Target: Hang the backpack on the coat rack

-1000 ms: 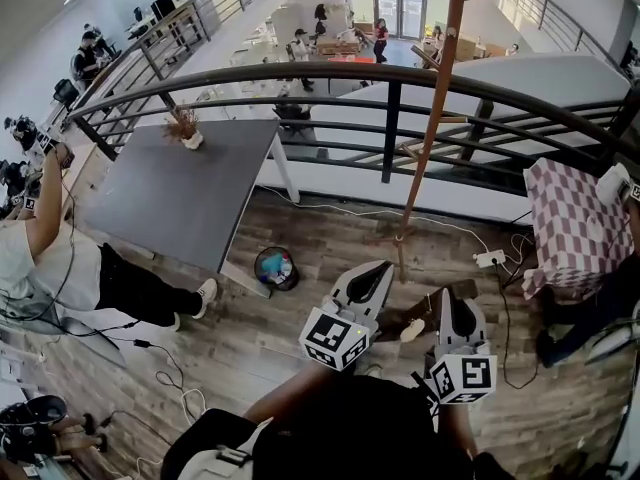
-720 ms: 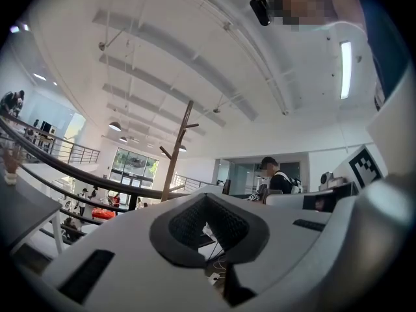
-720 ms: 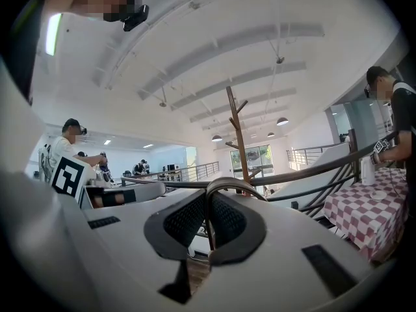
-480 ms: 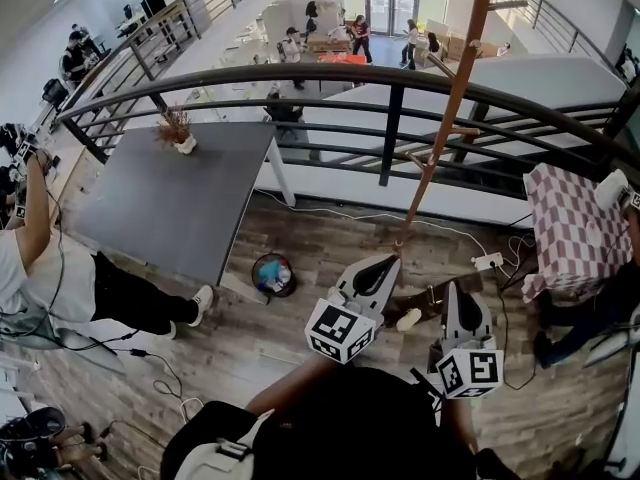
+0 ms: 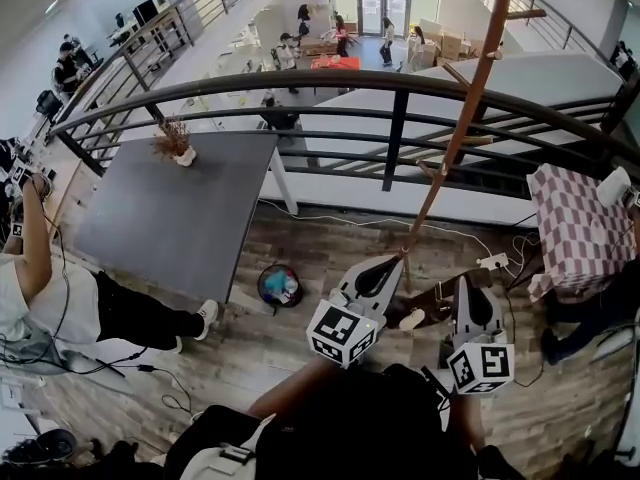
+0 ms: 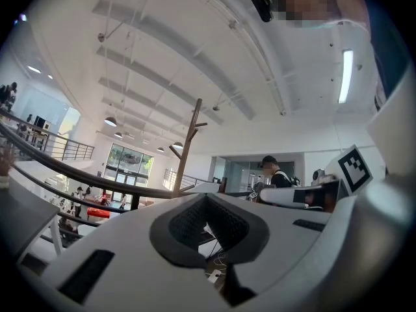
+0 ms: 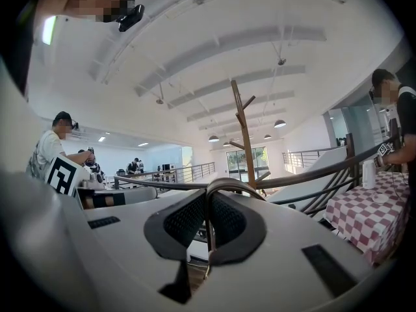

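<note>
The coat rack [image 5: 455,138] is a brown wooden pole with short pegs, standing by the railing; it also rises ahead in the left gripper view [image 6: 188,142] and the right gripper view [image 7: 244,135]. The black backpack [image 5: 350,428] hangs low, close to my body, beneath both grippers. My right gripper [image 5: 468,286] [image 7: 208,197] is shut on a thin dark strap [image 7: 227,184] that loops up over its pads. My left gripper [image 5: 383,268] [image 6: 208,200] is shut, with nothing showing between its pads. Both grippers point toward the pole's foot.
A black metal railing [image 5: 400,78] runs behind the rack. A grey table [image 5: 170,218] with a potted dry plant [image 5: 175,143] stands left, a bin [image 5: 280,286] at its corner. A checked-cloth table [image 5: 575,228] is at the right. A power strip [image 5: 490,260] and cables lie on the floor.
The head view has swung, so the pole now leans farther right in the picture. The right gripper has drifted slightly right and up. Both grippers stay shut.
</note>
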